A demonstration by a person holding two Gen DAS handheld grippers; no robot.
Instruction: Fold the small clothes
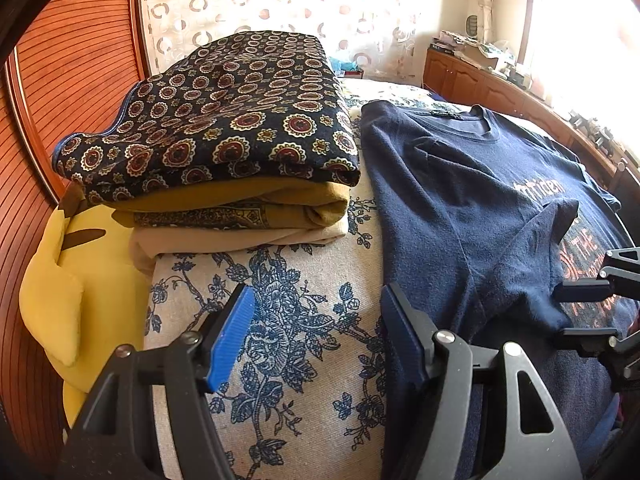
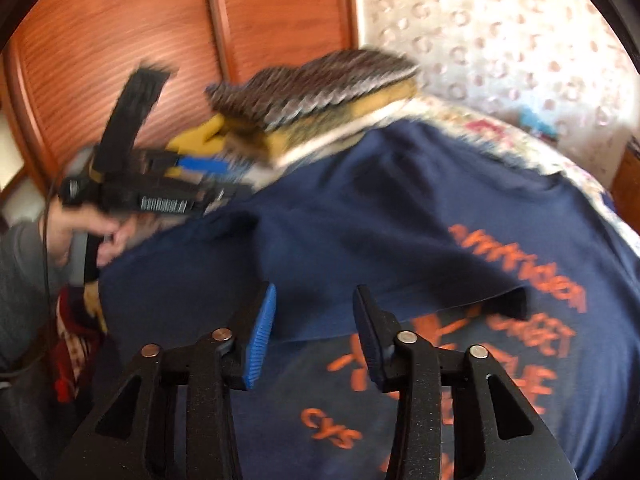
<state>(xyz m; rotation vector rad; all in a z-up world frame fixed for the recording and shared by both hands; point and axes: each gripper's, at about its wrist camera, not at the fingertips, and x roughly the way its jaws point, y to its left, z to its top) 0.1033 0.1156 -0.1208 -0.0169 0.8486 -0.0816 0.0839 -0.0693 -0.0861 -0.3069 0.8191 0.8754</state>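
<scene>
Under motion blur: navy T-shirt (image 2: 360, 220) lettering.

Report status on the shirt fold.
Left gripper open, empty. Right gripper open over the navy T-shirt, one sleeve folded in. Folded stack beside it, nothing in the way.

folded stack (image 1: 224, 152) lies left of t-shirt (image 1: 472, 200) on bedspread (image 1: 288, 320).

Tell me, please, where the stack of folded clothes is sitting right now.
In the left wrist view, the stack of folded clothes sits upper left on the floral bedspread, beside the navy T-shirt and near the yellow cushion.
</scene>
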